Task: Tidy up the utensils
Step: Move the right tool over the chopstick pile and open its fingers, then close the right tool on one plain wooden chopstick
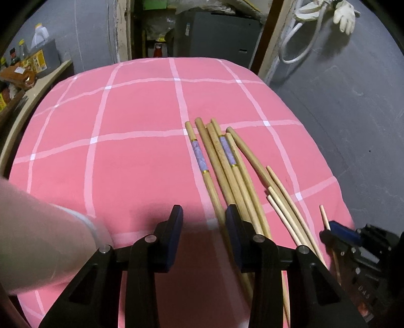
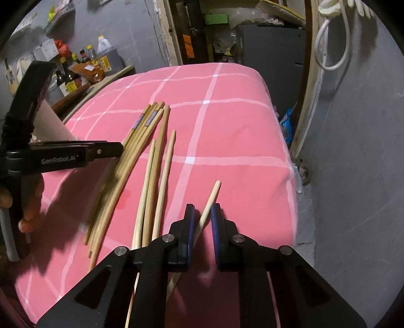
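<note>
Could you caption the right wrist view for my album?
Right gripper pinching one pale wooden chopstick above a pink checked cloth.

We see a bundle of wooden chopsticks (image 1: 222, 161) lying side by side on the pink checked cloth (image 1: 126, 156), two bearing lilac bands. Three thinner pale chopsticks (image 2: 161, 176) lie just beside them. A single pale chopstick (image 2: 208, 205) points up, tilted.

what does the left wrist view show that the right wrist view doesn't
Only the left wrist view shows the open left hand-held gripper from behind, and a white glove on the wall. Only the right wrist view shows the right hand-held gripper around a pale thin wooden chopstick, and dark sauce bottles. Both show the wooden chopstick pile on the pink checked cloth.
</note>
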A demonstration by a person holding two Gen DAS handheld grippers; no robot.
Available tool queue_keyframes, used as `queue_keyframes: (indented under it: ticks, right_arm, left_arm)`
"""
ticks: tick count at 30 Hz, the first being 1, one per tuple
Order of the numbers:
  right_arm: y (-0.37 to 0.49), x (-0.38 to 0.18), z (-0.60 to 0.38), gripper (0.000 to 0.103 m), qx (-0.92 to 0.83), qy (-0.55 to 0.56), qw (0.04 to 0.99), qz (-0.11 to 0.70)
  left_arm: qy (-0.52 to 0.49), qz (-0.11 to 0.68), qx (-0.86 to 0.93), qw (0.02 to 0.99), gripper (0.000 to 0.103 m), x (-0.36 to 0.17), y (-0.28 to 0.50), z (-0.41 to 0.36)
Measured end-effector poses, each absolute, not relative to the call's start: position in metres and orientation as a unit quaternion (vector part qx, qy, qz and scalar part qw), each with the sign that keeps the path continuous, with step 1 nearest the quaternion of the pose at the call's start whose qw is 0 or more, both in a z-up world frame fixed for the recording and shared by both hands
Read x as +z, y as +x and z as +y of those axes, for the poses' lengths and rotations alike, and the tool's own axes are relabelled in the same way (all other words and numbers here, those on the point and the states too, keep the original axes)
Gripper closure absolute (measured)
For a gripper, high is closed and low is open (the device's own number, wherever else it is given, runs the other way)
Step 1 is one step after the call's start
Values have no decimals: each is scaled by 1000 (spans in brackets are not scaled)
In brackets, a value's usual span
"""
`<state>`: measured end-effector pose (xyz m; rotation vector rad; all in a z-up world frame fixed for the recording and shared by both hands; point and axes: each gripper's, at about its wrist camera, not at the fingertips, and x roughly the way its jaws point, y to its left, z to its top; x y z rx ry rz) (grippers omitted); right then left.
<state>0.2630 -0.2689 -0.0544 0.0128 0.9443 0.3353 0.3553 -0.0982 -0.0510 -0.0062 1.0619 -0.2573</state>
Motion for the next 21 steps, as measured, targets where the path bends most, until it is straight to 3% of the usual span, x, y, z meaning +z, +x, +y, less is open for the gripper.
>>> queue_keyframes:
  ticks: [8,10,13,21]
  right_arm:
    - [266,-56,-273,87,166,38,870,464]
    - [267,-56,-273,86,164,42,868,467]
    - [269,-55,-269,86,156,32,867,473]
    - [279,-53,-269,98,117,40,856,501]
  left_arm:
    - [9,503,-110,857,75,-53,359,-107]
    - [4,503,-113,857,88,-53,358,-107]
    - [-2,505,-117,855,95,-53,356,-106]
    - [-28,505,-129,853,98,-52,339,-98]
